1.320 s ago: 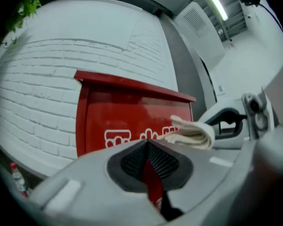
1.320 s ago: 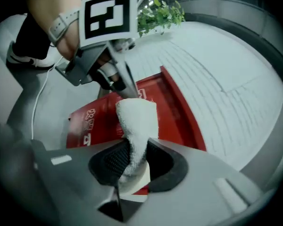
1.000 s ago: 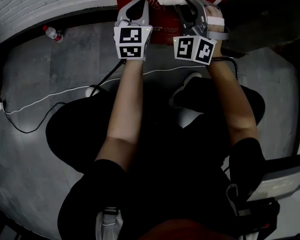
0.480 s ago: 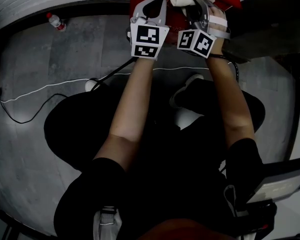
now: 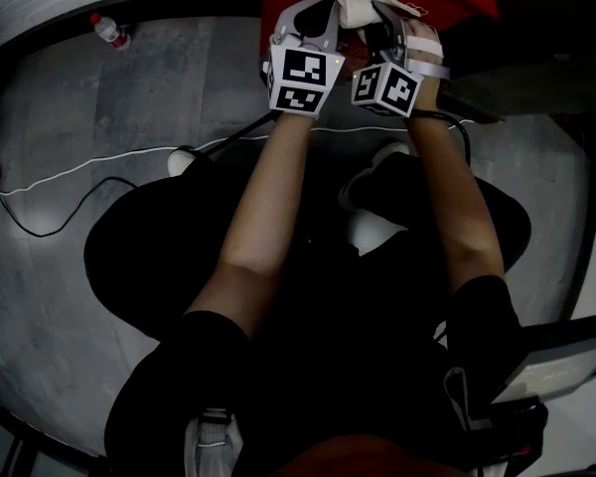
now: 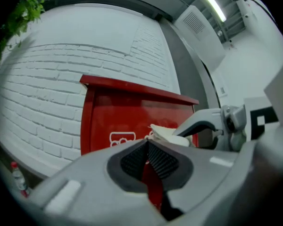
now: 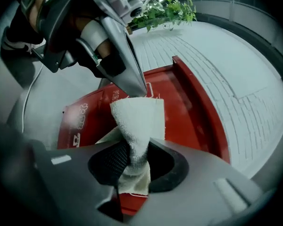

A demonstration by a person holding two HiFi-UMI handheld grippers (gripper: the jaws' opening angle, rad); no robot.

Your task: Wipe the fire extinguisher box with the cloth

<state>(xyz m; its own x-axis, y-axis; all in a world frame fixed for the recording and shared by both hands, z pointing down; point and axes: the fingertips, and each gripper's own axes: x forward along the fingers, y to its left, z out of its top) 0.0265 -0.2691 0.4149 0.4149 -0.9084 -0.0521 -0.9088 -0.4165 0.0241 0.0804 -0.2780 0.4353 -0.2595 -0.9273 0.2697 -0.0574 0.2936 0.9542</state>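
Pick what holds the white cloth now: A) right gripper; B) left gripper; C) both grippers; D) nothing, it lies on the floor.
A: the right gripper's jaws pinch the cloth near the red box; the left gripper's jaws are shut on nothing.

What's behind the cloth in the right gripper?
The red fire extinguisher box: its front panel lies directly behind the cloth clamped in the right gripper. The cloth covers part of the box's white print. Whether it touches the panel cannot be told.
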